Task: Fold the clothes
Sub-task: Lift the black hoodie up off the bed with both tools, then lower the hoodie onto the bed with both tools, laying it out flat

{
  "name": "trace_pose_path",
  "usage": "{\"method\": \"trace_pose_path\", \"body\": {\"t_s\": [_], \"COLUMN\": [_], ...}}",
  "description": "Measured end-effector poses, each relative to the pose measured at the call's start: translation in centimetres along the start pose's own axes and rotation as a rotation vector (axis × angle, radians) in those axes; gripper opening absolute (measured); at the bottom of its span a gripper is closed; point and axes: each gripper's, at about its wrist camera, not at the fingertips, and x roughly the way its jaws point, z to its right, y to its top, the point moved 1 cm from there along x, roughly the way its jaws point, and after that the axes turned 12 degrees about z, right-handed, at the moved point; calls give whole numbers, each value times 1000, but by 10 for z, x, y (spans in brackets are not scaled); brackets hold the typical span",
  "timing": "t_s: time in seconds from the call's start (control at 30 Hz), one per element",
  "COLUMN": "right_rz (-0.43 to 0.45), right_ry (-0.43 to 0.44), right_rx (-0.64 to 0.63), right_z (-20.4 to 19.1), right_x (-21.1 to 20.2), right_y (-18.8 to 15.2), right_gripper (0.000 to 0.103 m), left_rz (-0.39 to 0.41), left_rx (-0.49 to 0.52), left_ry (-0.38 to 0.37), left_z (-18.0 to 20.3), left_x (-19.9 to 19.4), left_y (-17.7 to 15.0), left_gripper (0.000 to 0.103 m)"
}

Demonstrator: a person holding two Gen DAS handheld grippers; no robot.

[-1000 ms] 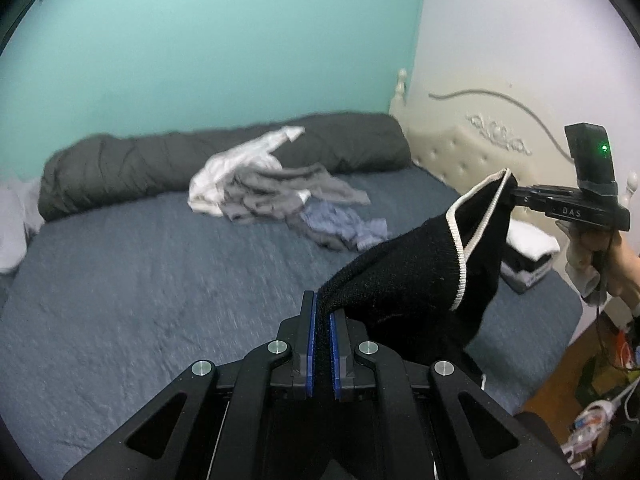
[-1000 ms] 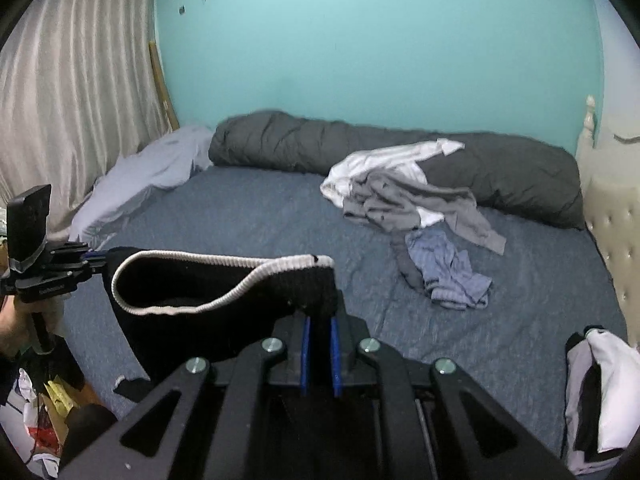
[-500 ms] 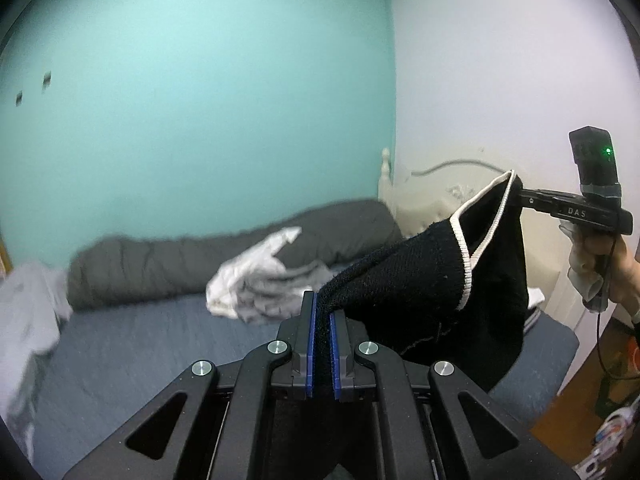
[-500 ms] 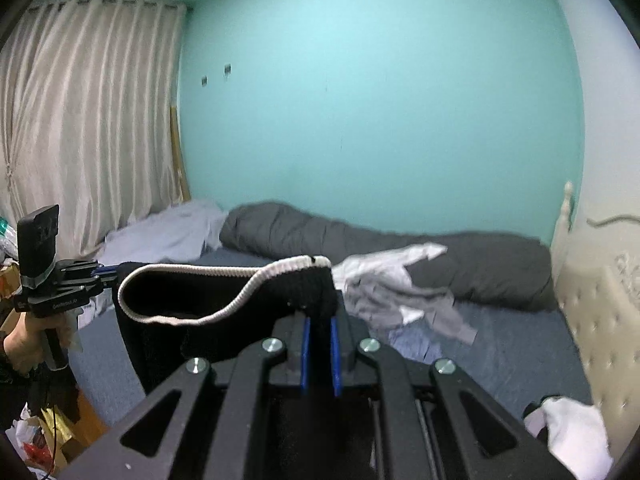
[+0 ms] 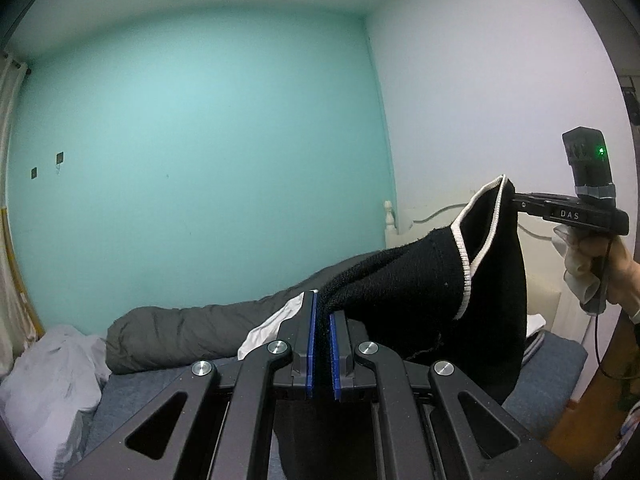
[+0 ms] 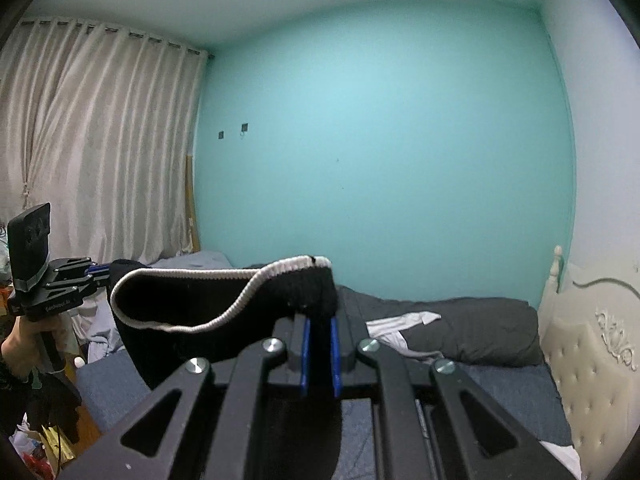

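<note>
Garment [image 5: 432, 280] taut between both claws

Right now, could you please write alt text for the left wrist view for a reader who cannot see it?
The left gripper pinches one edge of a black garment with white trim, lifted above a bed; the right gripper, in a person's hand, holds its far end. Behind are a dark grey duvet and a turquoise wall.

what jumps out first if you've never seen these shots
A black garment with white trim stretched in mid-air between both tools: the left tool pinches one end, the right tool the other. Behind it, the bright teal wall fills the background above a bed strewn with clothes.
</note>
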Motion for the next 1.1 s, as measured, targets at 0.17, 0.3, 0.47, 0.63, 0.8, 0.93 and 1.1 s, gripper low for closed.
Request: {"method": "trace_pose_path", "body": {"t_s": [0.17, 0.3, 0.47, 0.63, 0.8, 0.93, 1.1], "right_rz": [-32, -112, -210, -309, -398, -468, -555], "right_ry": [14, 13, 13, 12, -2, -14, -29], "right_rx": [11, 43, 83, 123, 151, 173, 199], "right_z": [-4, 7, 21, 35, 56, 74, 96], "right_x": [7, 35, 70, 105, 164, 213, 274], "right_y": [-12, -58, -115, -172, -244, -304, -379], "right_gripper": [8, 8, 8, 8, 8, 8, 8], "left_rz": [-16, -77, -170, -294, -404, -467, -531], "left_rx": [-19, -63, -99, -162, -213, -278, -336], "left_ry": [1, -23, -39, -41, -32, -17, 0], "left_z": [-8, -17, -26, -39, -51, -69, -100], "left_x": [-6, 12, 44, 99, 153, 197, 249], "left_y": [-3, -33, -88, -175, -269, -334, -397], "left_gripper": [6, 6, 6, 6, 6, 6, 6]}}
